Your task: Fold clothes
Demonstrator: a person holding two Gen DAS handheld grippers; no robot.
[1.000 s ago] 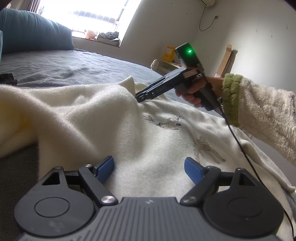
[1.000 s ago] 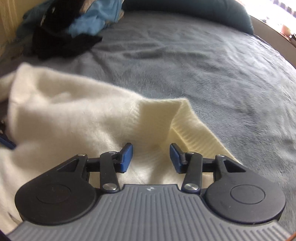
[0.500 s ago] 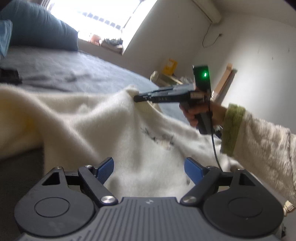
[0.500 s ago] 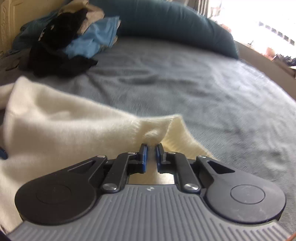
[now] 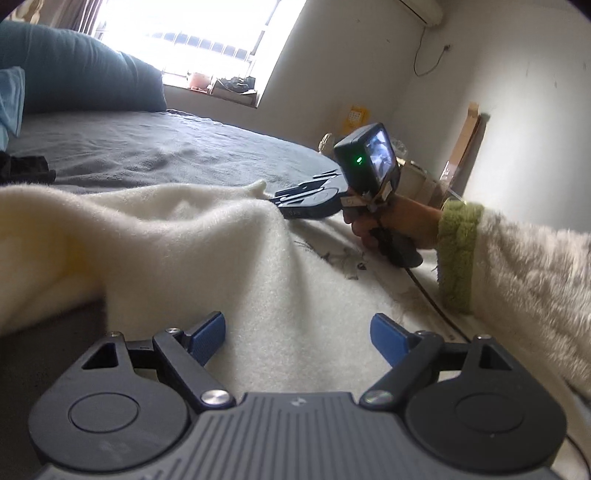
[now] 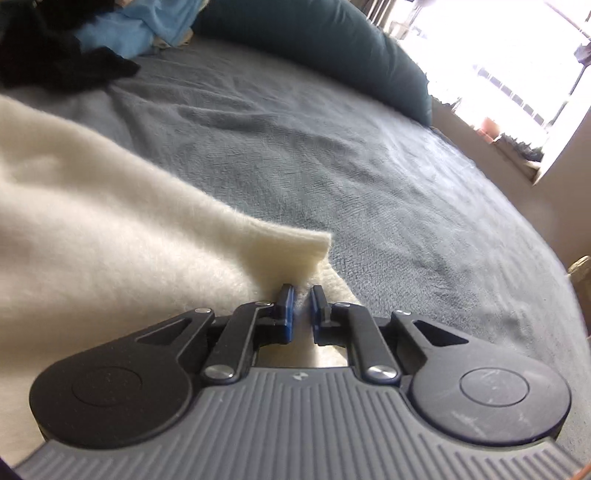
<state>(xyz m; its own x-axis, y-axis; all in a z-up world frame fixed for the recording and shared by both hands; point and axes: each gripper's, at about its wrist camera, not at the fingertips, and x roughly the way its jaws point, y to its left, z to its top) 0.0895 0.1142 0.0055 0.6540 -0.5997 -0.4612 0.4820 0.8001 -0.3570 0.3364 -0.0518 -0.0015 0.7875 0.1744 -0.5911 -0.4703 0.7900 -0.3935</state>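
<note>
- My left gripper (image 5: 297, 334) stands wide open, its blue pads (image 5: 208, 330) far apart, with nothing between them; it sits low over the sweater (image 5: 192, 254).
- My right gripper (image 6: 300, 310) is pinched nearly closed on a ribbed edge of the sweater (image 6: 110, 236); a thin strip of cream cloth shows between its pads (image 6: 287, 314).
- From the left wrist view, I see the right gripper (image 5: 280, 201) from the side, nose at the sweater's far edge, my hand (image 5: 391, 225) wrapped round its handle and a green light lit on its back.
- My sleeve (image 5: 524, 280) is fluffy and pale with a green cuff; a black cable trails from the handle over the sweater.
- The sweater lies rumpled on the bed (image 6: 369, 177), spread across the near side, with a raised fold running toward the right gripper and a small dark print showing near my hand.
- A corner of the hem (image 6: 314, 245) sticks up just beyond the right pads.
- A teal pillow (image 6: 332, 51) lies at the far side of the bed, below the bright window (image 5: 192, 33).
- A heap of black and light blue clothes (image 6: 74, 44) sits on the bed past the sweater, well apart from both grippers.
</note>
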